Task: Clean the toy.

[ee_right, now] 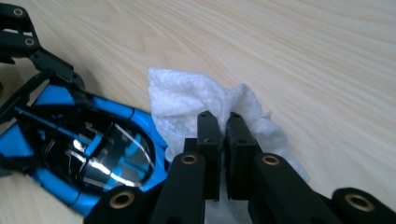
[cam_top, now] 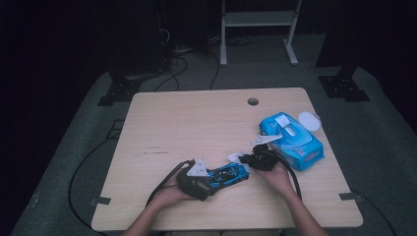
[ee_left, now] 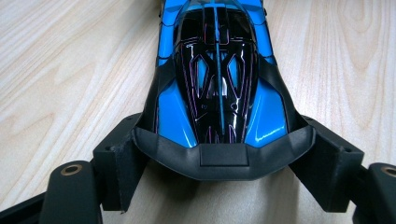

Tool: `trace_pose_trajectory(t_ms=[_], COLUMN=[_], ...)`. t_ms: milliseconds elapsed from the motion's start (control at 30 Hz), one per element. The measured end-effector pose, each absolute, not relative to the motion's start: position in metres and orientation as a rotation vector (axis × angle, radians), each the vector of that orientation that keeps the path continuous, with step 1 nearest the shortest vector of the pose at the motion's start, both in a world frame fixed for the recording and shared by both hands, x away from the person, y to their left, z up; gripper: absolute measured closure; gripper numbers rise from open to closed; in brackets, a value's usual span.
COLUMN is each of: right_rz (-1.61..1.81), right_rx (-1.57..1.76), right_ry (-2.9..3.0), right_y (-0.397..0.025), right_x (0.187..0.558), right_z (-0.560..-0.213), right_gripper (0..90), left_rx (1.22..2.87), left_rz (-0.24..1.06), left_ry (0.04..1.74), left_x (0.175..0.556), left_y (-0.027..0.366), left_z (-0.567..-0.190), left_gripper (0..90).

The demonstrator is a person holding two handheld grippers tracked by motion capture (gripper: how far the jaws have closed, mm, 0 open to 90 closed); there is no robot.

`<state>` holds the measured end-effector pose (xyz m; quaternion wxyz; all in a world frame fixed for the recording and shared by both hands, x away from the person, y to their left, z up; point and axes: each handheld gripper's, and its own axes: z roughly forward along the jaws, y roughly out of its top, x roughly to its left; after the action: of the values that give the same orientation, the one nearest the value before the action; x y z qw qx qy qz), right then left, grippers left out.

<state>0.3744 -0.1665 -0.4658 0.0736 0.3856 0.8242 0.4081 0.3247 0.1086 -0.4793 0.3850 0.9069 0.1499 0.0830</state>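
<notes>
The left gripper is squeezing the back end of the shiny blue and black toy car on the light wooden table. The right gripper is pinching a crumpled white wet wipe, jaws nearly together, beside the car's nose. Rubbing hard might be pushing the car loose. The car is lying longways, pointing right and slightly away from the person.

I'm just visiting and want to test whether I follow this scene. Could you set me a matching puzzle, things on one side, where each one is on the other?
Things:
1. blue and black toy car
2. white crumpled wipe
3. blue pack of wet wipes
4. small round hole

Places:
A. in the tabletop near its far edge
B. pinched in the right gripper
C. lying at the table's right side
D. held at one end by the left gripper

Pairs: 1-D, 2-B, 3-C, 4-A
</notes>
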Motion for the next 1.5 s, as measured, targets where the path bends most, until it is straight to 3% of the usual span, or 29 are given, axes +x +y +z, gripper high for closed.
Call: trace_pose_trajectory(t_ms=[433, 767, 1067, 1500], right_rz=[1.157, 1.22, 1.239, 1.283], right_rx=[1.101, 0.967, 0.992, 0.788], right_ry=[2.56, 2.605, 2.583, 2.68], right_y=[-0.187, -0.154, -0.158, -0.089], right_x=[0.326, 0.331, 0.328, 0.322], right_z=[-0.466, -0.451, -0.456, -0.448], right_gripper=[85.6, 85.6, 85.5, 85.6], left_rx=[2.311, 2.302, 2.31, 2.305], left_rz=[0.211, 0.22, 0.203, 0.205], left_ry=[0.388, 0.393, 0.427, 0.423], left_x=[0.325, 0.324, 0.324, 0.324], left_y=[0.108, 0.107, 0.107, 0.106], left_z=[-0.479, -0.48, -0.479, -0.48], left_gripper=[24.2, 24.2, 23.5, 23.9])
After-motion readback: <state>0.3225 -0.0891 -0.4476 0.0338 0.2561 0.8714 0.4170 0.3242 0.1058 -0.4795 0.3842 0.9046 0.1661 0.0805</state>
